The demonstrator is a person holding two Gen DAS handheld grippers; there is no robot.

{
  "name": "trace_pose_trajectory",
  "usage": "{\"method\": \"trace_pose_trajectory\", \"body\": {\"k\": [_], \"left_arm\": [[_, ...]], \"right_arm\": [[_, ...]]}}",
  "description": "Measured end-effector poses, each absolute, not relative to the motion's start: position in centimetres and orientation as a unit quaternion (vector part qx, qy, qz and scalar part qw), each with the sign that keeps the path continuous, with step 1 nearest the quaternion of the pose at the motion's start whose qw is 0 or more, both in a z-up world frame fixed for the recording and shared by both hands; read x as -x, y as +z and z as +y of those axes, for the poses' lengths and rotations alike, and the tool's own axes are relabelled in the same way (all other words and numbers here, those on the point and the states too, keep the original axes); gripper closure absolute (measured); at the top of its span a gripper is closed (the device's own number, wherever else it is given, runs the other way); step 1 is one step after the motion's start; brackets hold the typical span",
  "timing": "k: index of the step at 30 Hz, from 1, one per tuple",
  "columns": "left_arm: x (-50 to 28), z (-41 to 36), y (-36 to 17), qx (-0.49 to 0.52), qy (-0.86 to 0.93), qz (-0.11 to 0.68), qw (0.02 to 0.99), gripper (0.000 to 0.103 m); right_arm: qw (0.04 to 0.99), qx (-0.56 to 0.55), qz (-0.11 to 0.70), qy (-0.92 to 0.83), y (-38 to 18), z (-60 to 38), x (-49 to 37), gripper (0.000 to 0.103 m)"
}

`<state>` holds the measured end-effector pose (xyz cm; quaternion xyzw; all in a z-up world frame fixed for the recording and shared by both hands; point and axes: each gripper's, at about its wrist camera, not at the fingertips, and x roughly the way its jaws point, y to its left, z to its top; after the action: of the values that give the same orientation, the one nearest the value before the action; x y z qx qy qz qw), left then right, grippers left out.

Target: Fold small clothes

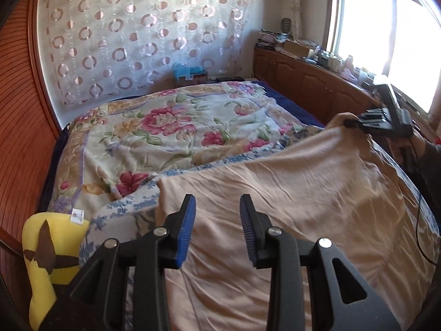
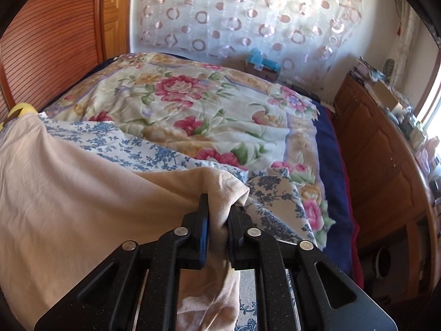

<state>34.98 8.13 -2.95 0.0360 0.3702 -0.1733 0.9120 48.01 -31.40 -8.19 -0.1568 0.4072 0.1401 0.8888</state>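
A beige garment (image 1: 289,182) lies spread on the bed over a blue-and-white floral sheet (image 1: 124,207). My left gripper (image 1: 217,212) is open just above the garment's near left part, holding nothing. My right gripper (image 2: 219,212) is shut on a bunched far corner of the beige garment (image 2: 82,193) and lifts it slightly. The right gripper also shows in the left wrist view (image 1: 355,122) at the garment's far right corner.
A floral blanket (image 1: 165,127) covers the far bed. A yellow plush cushion (image 1: 46,251) sits at the near left. A wooden cabinet (image 1: 308,82) with clutter runs along the right under the window. A wooden slatted headboard (image 1: 19,138) stands left.
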Motion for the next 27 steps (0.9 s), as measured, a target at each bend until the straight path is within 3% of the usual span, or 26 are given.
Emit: {"method": "trace_pose_trajectory", "body": {"k": [2,5,12,14,16,27], "left_arm": [[-33.7,7.8,-3.1,-0.036,-0.177,0.377,0.908,0.069],[-31.6,6.9,-3.6,-0.033,-0.182,0.395,0.9,0.068],[-28.9,4.9,-6.6,-0.044,-0.182,0.433,0.881,0.066],[-28.7,4.7,-7.6,-0.05,-0.177,0.442,0.878,0.066],[-28.5,4.3,-8.4,-0.06,-0.167,0.444,0.878,0.066],[-27.9,4.6,-8.9,-0.063,-0.162,0.421,0.89,0.062]], "right_arm": [[0.891,0.152,0.407,0.133,-7.7,-31.7,-47.8,0.071],[0.898,0.126,0.399,0.135,-6.5,-32.7,-46.6,0.057],[0.904,0.084,0.39,0.155,-3.7,-34.5,-40.1,0.05],[0.899,0.079,0.397,0.166,-3.8,-34.7,-38.0,0.04],[0.895,0.074,0.404,0.174,-4.0,-35.0,-36.0,0.037],[0.874,0.028,0.453,0.174,-6.6,-36.3,-29.4,0.037]]}}
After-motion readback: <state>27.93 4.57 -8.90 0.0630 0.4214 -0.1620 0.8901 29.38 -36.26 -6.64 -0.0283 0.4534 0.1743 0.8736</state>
